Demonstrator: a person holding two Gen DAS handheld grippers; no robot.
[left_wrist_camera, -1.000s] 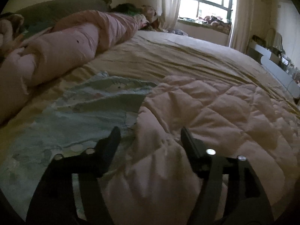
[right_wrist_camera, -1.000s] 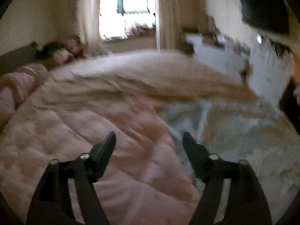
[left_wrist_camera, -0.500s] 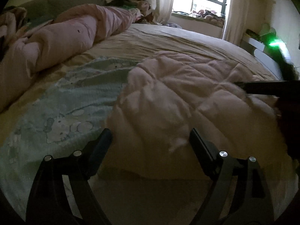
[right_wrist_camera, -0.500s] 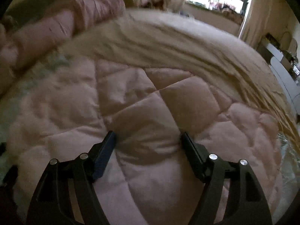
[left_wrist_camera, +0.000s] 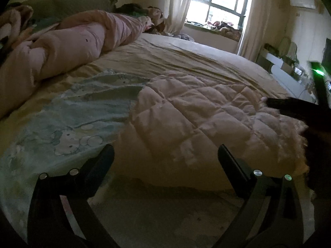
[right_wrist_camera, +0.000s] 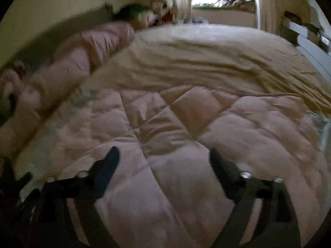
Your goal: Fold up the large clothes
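A pale pink quilted garment (left_wrist_camera: 196, 122) lies bunched on the bed near its front edge; it fills the right wrist view (right_wrist_camera: 186, 144). My left gripper (left_wrist_camera: 165, 155) is open and empty, held back off the bed's front edge, with the garment's near fold between and beyond its fingers. My right gripper (right_wrist_camera: 163, 157) is open and empty just above the quilted fabric. In the left wrist view the right gripper's dark finger (left_wrist_camera: 289, 103) reaches in from the right over the garment's far side.
A tan sheet (left_wrist_camera: 186, 60) covers the bed, with a light blue cartoon-print cloth (left_wrist_camera: 72, 119) at left. A rolled pink duvet (left_wrist_camera: 72, 47) lies along the far left. A window (left_wrist_camera: 219, 6) and a white shelf unit (left_wrist_camera: 289, 78) stand behind.
My left gripper pulled back off the garment past the bed's front edge. My right gripper swung over from the right side onto the pink garment and came into the left view.
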